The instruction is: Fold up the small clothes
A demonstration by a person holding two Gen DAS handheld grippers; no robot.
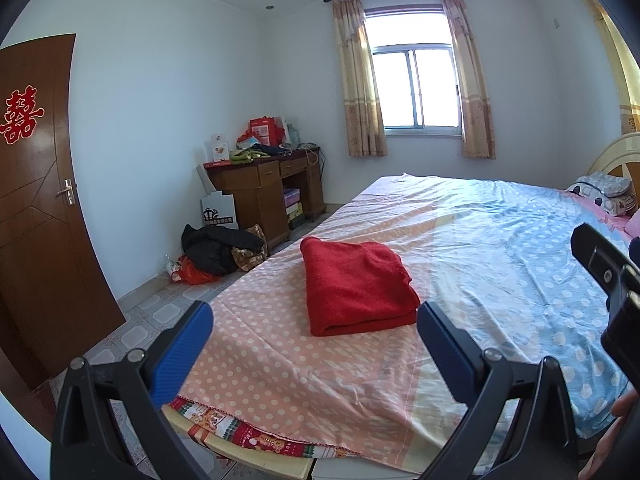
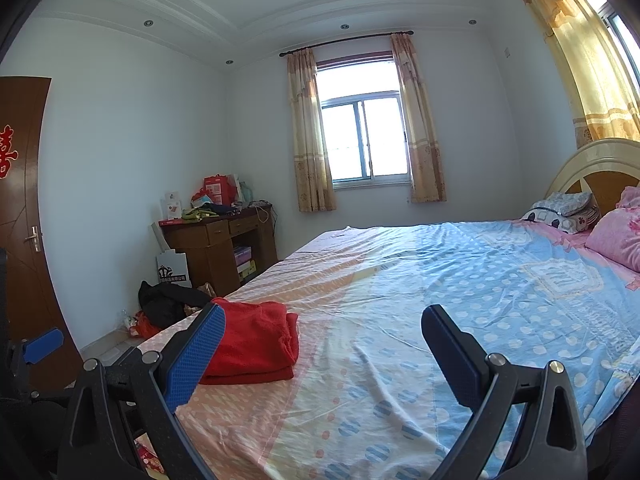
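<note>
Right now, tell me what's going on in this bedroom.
A person is holding a two-finger gripper in each hand over the foot of a bed. A red garment lies folded into a neat rectangle on the pink-dotted part of the sheet. The left gripper hangs just short of it with jaws wide apart, holding nothing. The right gripper is beside it to the right, also open and empty. Nothing touches the garment, so the fold looks finished.

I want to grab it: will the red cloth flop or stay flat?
Probably flop: the folded red cloth looks soft and fuzzy, with rounded, sagging edges. Its layers would likely slide apart if pinched at one corner. It seems light, barely denting the bed sheet.
</note>
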